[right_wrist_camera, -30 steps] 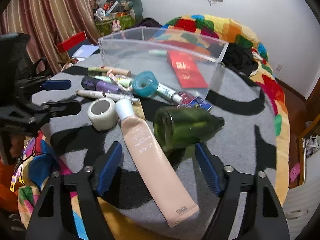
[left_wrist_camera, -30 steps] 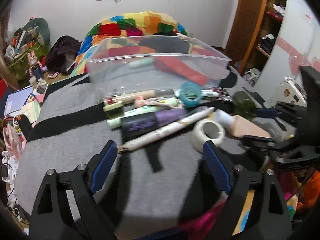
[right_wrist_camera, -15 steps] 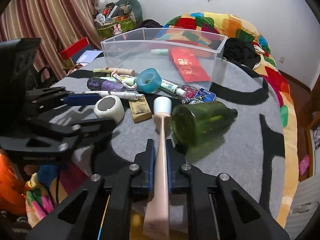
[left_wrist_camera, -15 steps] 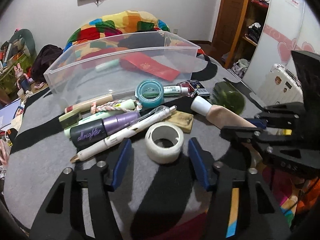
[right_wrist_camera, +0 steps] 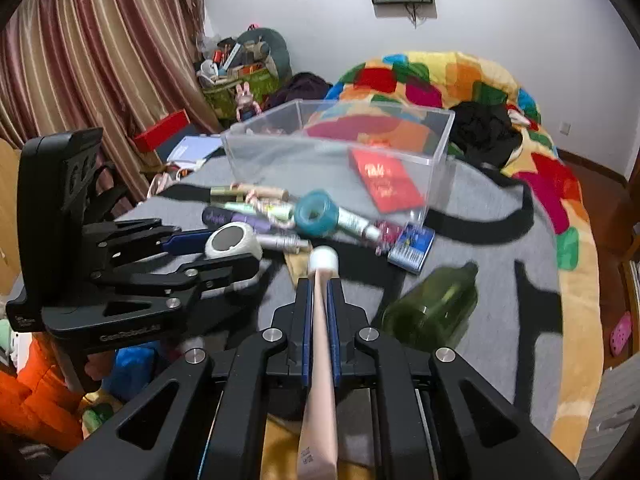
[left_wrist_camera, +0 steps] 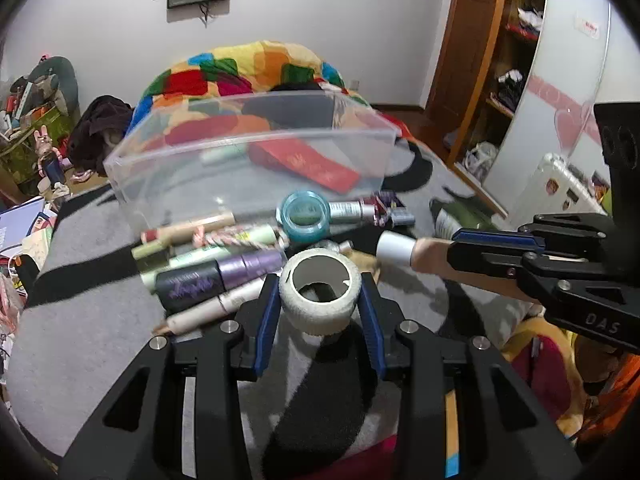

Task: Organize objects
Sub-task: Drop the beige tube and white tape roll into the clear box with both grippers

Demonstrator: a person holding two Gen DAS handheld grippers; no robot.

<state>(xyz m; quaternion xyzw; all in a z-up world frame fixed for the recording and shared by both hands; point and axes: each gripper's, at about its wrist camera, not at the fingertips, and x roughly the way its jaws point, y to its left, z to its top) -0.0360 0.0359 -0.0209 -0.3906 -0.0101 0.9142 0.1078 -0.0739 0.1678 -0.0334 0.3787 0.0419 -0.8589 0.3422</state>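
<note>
You had both tools loaded at this frame. Left gripper (left_wrist_camera: 318, 304) was clamped across the white tape roll (left_wrist_camera: 319, 291), blue pads on its outer wall at 9 and 3 o'clock, roll upright with the hole facing the lens, sitting at the near edge of the clutter, just at 6 o'clock from the teal tape ring (left_wrist_camera: 305, 215). Judged light and slightly squashy (fabric-looking wrap, hollow core), so a diametral pinch was fine, just don't crush it oval. Right gripper (right_wrist_camera: 320, 292) was closed on the beige tube (right_wrist_camera: 319, 344), pads on the flat body a little behind the white cap (right_wrist_camera: 323, 259), cap pointing to 12 o'clock toward the clear bin (right_wrist_camera: 340, 148). Tube looked soft and smooth; I'd expect it to deform and slide under squeeze, and the long tail trailed back between the fingers, so it could pivot. Gripping nearer the stiff shoulder by the cap would've been safer. Bin sat at 12 o'clock from both tools, with a red envelope (right_wrist_camera: 382, 182) already inside. Green bottle (right_wrist_camera: 434, 308) lay on its side at 3 o'clock of the tube (glass probably, heavy, would roll). Cannot tell whether either item was off the grey blanket (right_wrist_camera: 492, 240).
</note>
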